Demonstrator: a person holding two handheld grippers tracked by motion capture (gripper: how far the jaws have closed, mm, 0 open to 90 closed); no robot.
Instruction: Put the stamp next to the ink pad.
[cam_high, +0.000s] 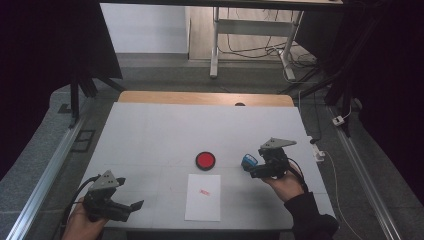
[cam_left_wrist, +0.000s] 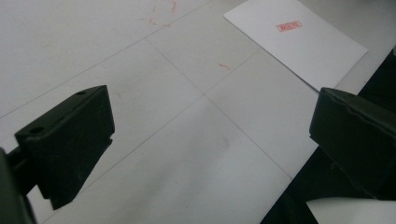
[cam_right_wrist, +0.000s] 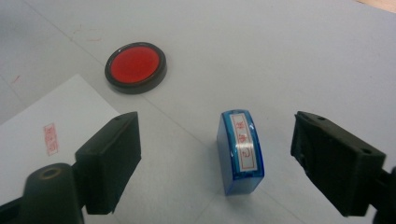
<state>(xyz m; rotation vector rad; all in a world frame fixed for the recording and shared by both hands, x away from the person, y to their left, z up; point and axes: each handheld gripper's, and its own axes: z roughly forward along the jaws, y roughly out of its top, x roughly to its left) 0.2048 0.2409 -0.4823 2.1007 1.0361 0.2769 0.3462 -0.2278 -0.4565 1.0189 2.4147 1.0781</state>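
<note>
Low at the table's near left corner, left gripper, jaws wide and empty. Toward the middle, white sheet bearing a small red imprint, just short of the round red ink pad. Farther right, blue stamp upright on the table, free between the right gripper's wide-spread jaws, touched by neither.

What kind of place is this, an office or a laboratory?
It is most likely a laboratory or recording workspace, not an ordinary office. A white-covered table stands between metal rails on the floor, loose cables lie under a desk frame behind, and dark screens close off both sides.
</note>
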